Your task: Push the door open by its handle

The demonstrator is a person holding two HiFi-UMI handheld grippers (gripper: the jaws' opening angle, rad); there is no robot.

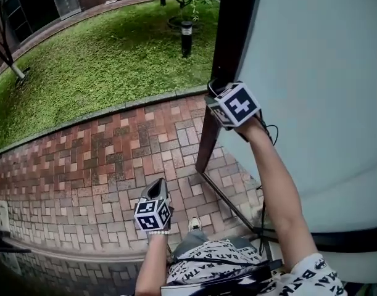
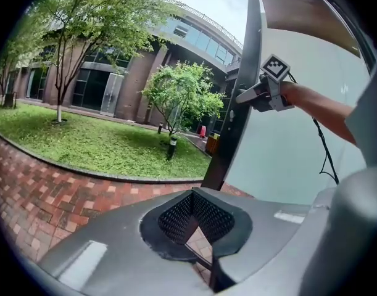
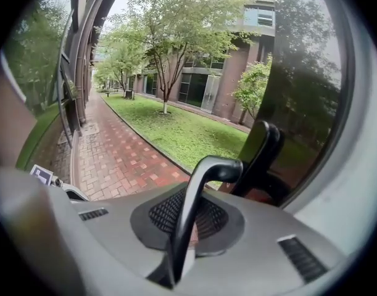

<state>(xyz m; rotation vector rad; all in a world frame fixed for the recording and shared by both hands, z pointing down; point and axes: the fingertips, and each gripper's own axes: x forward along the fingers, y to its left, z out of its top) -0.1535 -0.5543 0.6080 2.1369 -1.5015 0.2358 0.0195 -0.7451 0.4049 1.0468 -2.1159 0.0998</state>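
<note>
Handle (image 3: 218,168) clamped in right tool (image 3: 187,224); hidden behind tool in head view.

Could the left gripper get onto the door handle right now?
Probably not as things stand. The right gripper is already shut on the handle, up by the door. The left gripper hangs low over the brick paving, apart from the door.

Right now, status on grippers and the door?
Right gripper shut on door handle. Left gripper shut, empty, held low. Door part open onto brick path. No obstacle seen.
</note>
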